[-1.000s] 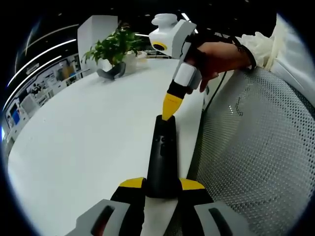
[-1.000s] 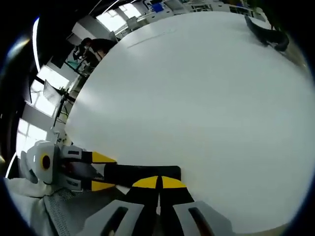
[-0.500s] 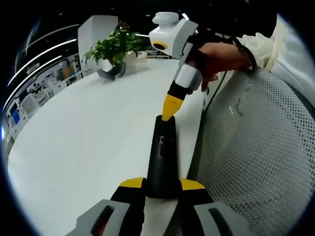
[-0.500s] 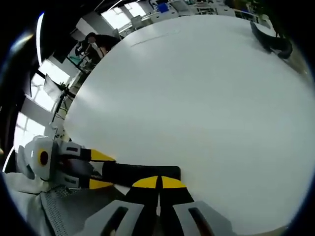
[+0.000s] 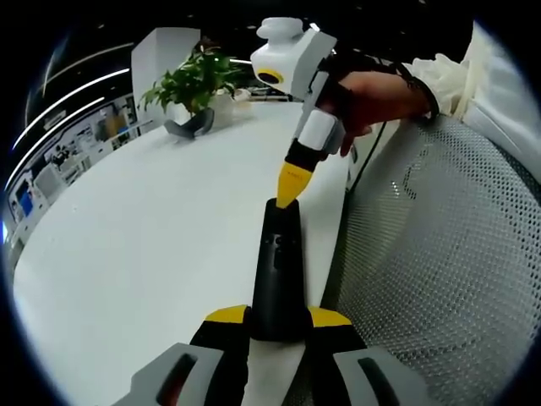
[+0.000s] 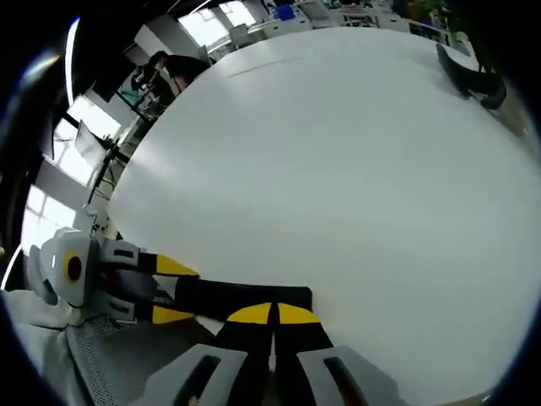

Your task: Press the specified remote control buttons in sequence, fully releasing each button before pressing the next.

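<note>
wide white table [image 5: 152, 228] under dim ceiling strips, office shelving and screens off to one side in the left gripper view. near the far edge, a dark grey curved planter [image 5: 191, 123] holding a leafy green plant [image 5: 197, 80], with a white pillar [image 5: 162, 61] behind it; same planter [image 6: 470, 78] seen at the upper right of the right gripper view, contents not readable there. alongside the table edge, a grey perforated mesh surface [image 5: 431, 271].

black remote control [image 5: 279, 271] lying lengthwise at the table's edge next to the mesh, near end clamped between the yellow-tipped jaws of the left gripper [image 5: 279, 320], one jaw on each side of the remote, closed only as far as its width. small buttons faintly visible on the remote's upper face.

right gripper [image 5: 289, 188] coming down from above in the left gripper view, held by a hand [image 5: 372, 95] with a white sleeve behind, yellow tips pinched together to a single point, touching or just above the remote's far end; actual contact not clear.

from the right gripper view, right gripper [image 6: 272, 315] jaws pressed together with no gap, nothing between them, tips over the edge of the remote control [image 6: 241, 298]. left gripper [image 6: 165, 292] entering from the left, yellow tips on either side of the remote's end. a person far off beyond the table, by bright windows.
</note>
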